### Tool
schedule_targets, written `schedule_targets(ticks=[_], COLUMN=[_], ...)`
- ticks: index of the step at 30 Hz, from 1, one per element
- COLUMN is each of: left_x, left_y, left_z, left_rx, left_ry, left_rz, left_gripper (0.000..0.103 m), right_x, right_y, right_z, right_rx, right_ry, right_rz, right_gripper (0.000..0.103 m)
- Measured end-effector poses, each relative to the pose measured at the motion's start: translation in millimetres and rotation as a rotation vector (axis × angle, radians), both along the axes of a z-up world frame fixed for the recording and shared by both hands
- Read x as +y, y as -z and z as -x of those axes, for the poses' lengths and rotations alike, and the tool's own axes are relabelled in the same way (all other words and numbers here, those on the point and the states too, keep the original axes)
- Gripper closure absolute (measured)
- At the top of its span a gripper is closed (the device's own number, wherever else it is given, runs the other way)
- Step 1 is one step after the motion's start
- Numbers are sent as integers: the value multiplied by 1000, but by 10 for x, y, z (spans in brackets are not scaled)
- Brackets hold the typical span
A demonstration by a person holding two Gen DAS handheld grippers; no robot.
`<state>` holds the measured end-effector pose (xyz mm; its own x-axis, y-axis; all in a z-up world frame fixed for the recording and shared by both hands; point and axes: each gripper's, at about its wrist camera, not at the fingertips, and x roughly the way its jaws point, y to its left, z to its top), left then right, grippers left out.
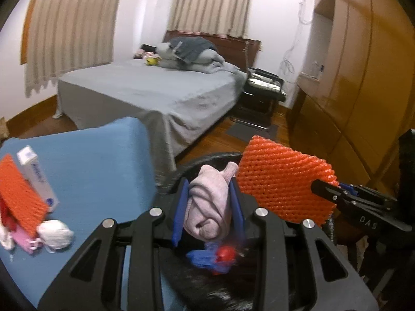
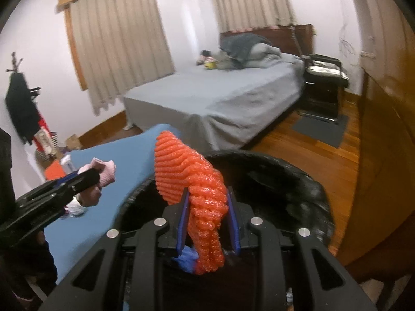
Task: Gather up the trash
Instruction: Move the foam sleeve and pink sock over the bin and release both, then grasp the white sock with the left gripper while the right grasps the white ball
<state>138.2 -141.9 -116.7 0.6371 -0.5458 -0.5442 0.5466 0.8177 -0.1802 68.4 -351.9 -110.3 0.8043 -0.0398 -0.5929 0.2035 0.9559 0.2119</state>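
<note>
With both loads hanging over the bin (image 2: 272,171), left gripper (image 1: 209,204) clamped on pink cloth (image 1: 210,204), right gripper (image 2: 207,220) pinching orange foam net (image 2: 192,176). Could have snagged the springy net on the pads, or dropped the cloth outside onto blue table (image 1: 98,160).

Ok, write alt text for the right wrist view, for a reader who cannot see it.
The right gripper is shut on a piece of orange foam netting, held above a black-lined trash bin. At left, the left gripper holds a pink cloth over a blue table; a grey bed stands behind.
</note>
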Motion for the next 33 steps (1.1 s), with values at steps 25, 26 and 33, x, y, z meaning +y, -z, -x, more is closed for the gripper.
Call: schedule_targets(ticks=[25,26,33], left_x=[607,686,1375], left_y=[-114,-132,-204], left_z=[-55,-48,-40], left_rx=[-71,-78,-95], left_ry=[-146,-161,-310], left_rz=[-23,-32,-73], left_gripper=[18,17,13], right_x=[130,204,803], right_y=[-59,-86,-152], right_z=[0,-35,-316], right_rx=[-27,-31,-40], right_ry=[45,32,-101], right_rz=[44,46,38], right_gripper=[6,6,6])
